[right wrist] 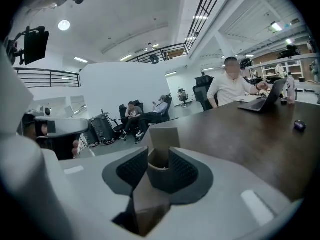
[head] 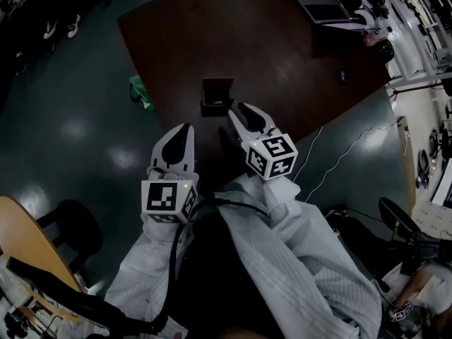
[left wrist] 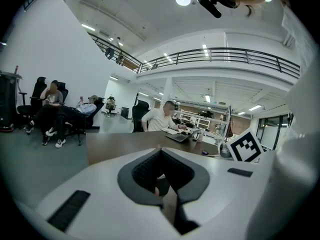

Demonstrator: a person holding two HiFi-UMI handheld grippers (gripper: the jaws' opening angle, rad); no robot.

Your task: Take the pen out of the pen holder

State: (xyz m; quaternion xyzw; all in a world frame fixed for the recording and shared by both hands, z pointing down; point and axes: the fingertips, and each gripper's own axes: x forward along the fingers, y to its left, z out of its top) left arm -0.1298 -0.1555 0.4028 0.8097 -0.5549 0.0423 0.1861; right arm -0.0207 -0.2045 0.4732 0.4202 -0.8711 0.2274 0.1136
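Well, the pen holder [head: 217, 94] stands upright on the dark brown table [head: 282, 69], close to the edge nearest the person. It is a dark, square-sided box with an open top. From where the head view looks down, I can't pick out a pen inside it.

The right gripper [head: 239, 111] sits at about 5 o'clock from the holder and points towards 11 o'clock, with its tips just beside the holder's near corner. Its claw is parted. In the right gripper view the holder shows straight through the gap, but I can't tell whether the pads touch it.

The left gripper [head: 185, 127] hangs back at about 7 o'clock from the holder, off the table's edge. Its claw is closed at the tips and holds nothing.

A small green object [head: 141, 92] lies at 9 o'clock from the holder, just past the table's edge. A laptop [head: 321, 6] sits far off at 1 o'clock. A thin white cable [head: 332, 164] trails over the floor at 4 o'clock.
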